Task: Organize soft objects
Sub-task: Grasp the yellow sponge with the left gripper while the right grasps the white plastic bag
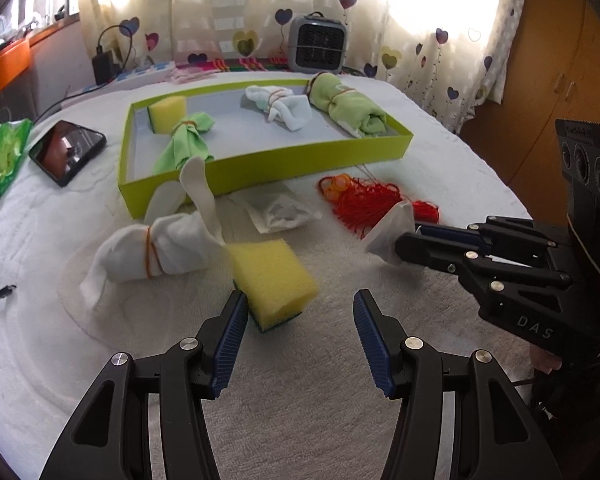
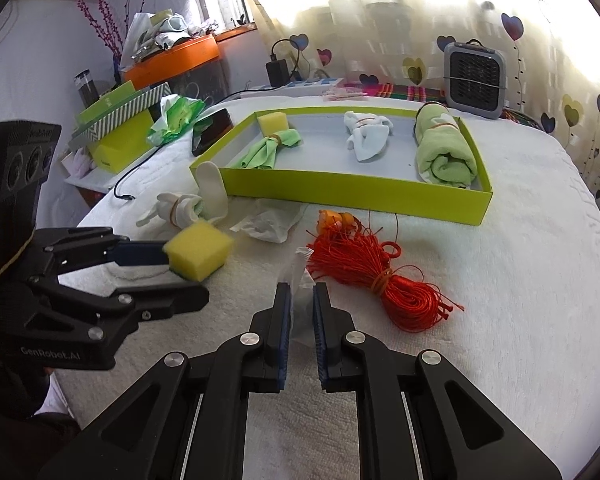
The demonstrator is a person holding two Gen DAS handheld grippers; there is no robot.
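Note:
A yellow sponge (image 1: 274,280) lies on the white towel-covered table, against the left finger of my left gripper (image 1: 300,300), whose jaws stand open and do not press it. My right gripper (image 2: 302,288) is shut on a crumpled clear plastic bag (image 2: 300,276); in the left wrist view the bag (image 1: 388,232) sticks out of its tip. A white sock bundle (image 1: 152,252) with a rubber band lies left of the sponge. The lime-green tray (image 1: 260,160) behind holds another sponge (image 1: 168,114), a green cloth (image 1: 188,136), a white bundle (image 1: 278,104) and a rolled green towel (image 1: 348,110).
A red cord bundle (image 2: 380,276) lies just right of my right gripper. A flat plastic packet (image 1: 280,210) sits in front of the tray. A phone (image 1: 66,150) and green wrapper (image 1: 4,152) lie at the left, a small grey heater (image 1: 318,42) behind.

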